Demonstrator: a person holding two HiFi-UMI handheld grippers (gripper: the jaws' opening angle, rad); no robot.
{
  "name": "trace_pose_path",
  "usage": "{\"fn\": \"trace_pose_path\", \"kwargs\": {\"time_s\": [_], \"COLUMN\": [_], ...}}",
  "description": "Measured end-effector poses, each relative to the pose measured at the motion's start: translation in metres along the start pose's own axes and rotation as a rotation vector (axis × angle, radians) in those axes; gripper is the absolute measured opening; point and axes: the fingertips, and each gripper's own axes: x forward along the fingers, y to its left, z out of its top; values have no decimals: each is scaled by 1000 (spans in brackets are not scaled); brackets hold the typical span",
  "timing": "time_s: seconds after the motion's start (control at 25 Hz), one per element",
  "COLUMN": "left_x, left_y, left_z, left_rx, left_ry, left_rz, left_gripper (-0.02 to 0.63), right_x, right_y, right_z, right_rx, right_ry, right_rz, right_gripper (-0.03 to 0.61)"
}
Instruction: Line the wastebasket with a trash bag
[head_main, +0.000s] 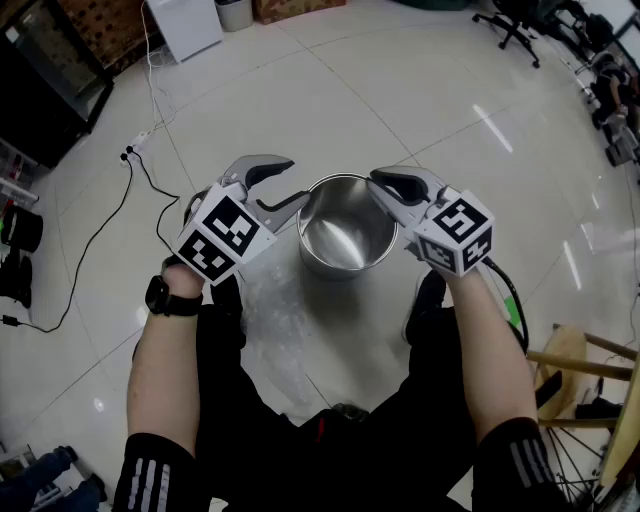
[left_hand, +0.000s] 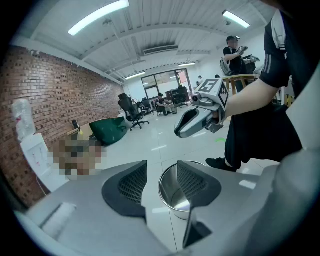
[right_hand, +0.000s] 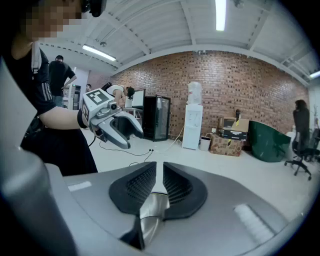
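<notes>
A shiny steel wastebasket (head_main: 345, 235) stands upright on the pale tiled floor, and nothing shows inside it. My left gripper (head_main: 297, 180) hovers at its left rim, open, with nothing between the jaws; through them the left gripper view shows the wastebasket (left_hand: 172, 192) below. My right gripper (head_main: 376, 183) hangs over the right rim, jaws nearly together and holding nothing. It floats above the basket as seen by the left gripper (left_hand: 192, 125). A faint whitish, translucent patch (head_main: 270, 300) lies on the floor in front of the basket; I cannot tell whether it is a bag.
A cable (head_main: 130, 190) trails across the floor at the left. A wooden stool (head_main: 585, 365) stands at the right, an office chair (head_main: 510, 25) farther back. A water dispenser (right_hand: 193, 120), a black cabinet (right_hand: 159, 117) and cardboard boxes (right_hand: 227, 140) line the brick wall.
</notes>
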Motion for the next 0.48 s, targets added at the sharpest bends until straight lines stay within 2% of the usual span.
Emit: {"fn": "trace_pose_path", "kwargs": {"time_s": [0.28, 0.48], "left_x": [-14, -29], "left_y": [8, 13], "left_z": [-5, -17], "left_rx": [-8, -24], "left_ry": [-12, -7], "left_rz": [16, 21], "left_gripper": [183, 183], "right_x": [34, 68], "right_y": [61, 120], "right_z": [-12, -36], "right_rx": [-96, -171], "right_ry": [57, 142], "right_rz": [129, 256], "right_gripper": [97, 121]}}
